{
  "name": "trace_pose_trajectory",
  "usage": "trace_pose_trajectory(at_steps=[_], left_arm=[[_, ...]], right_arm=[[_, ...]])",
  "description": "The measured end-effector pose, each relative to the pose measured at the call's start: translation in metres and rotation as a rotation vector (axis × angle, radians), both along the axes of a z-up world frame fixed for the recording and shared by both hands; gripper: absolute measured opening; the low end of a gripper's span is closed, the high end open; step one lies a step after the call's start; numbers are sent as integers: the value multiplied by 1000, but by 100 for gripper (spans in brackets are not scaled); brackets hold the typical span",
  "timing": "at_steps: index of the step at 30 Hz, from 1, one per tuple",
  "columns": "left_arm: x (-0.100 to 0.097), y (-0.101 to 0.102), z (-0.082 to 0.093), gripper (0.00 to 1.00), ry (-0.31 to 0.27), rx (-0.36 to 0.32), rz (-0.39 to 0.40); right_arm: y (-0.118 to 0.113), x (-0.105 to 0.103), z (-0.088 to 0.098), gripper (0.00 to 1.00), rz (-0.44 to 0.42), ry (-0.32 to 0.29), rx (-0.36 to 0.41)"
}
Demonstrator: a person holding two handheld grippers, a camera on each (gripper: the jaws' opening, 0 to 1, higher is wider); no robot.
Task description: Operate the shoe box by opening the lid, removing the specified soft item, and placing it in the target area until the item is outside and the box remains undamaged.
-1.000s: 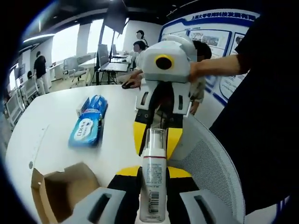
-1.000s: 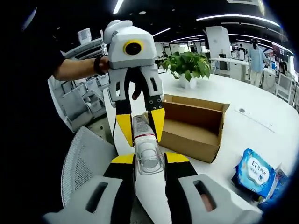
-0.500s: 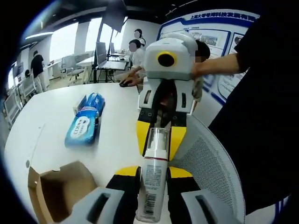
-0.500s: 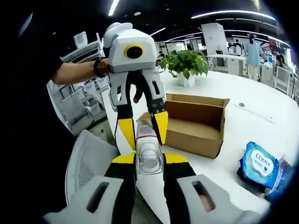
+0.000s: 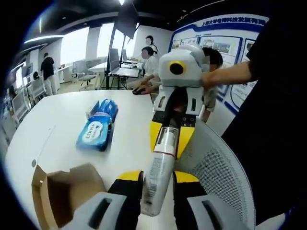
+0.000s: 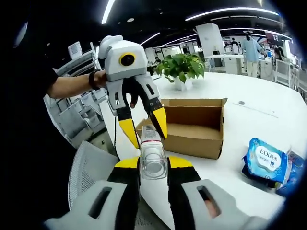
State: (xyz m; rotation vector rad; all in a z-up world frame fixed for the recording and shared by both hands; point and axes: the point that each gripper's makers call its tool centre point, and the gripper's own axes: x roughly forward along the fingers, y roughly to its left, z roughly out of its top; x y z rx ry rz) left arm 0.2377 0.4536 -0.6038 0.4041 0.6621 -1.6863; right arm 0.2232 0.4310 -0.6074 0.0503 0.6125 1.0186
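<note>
A white office table [image 6: 268, 103] carries one open cardboard box [image 6: 192, 125], a plant [image 6: 184, 67] and two blue packs, the nearer [image 6: 263, 158] reading "EDI". One white pump bottle [image 6: 152, 160] is clamped in the right gripper [image 6: 152, 168] over a mesh chair [image 6: 91, 167]. The left gripper [image 6: 144, 128], jaws apart, straddles the bottle's base without clear contact.

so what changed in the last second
The left gripper has opened its jaws and let go of the spray bottle, which now tilts loosely between them. The right gripper stays shut on the bottle's clear cap end. The open cardboard box and the blue wipes pack lie on the table as before.
</note>
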Motion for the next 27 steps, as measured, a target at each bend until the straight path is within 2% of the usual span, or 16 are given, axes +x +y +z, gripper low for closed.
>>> trace_pose_trajectory(at_steps=[3, 5, 7, 11, 16, 22, 27], left_arm=[[5, 3, 3, 26, -4, -24, 53], [9, 4, 5, 30, 13, -42, 97], [15, 5, 12, 31, 34, -95, 165], [30, 13, 14, 31, -5, -124, 268], [43, 24, 19, 30, 9, -179, 391], [48, 39, 14, 29, 28, -194, 478], [54, 47, 15, 29, 17, -204, 535]], right_arm=[[-8, 0, -2, 18, -22, 6, -2], [-12, -1, -3, 18, -30, 12, -2], [-16, -2, -3, 18, -43, 22, -2], [-24, -6, -5, 18, -61, 31, -6], [-36, -8, -6, 18, -88, 39, -10], [-47, -8, -7, 18, -111, 44, -13], [-54, -6, -7, 18, -117, 45, -24]])
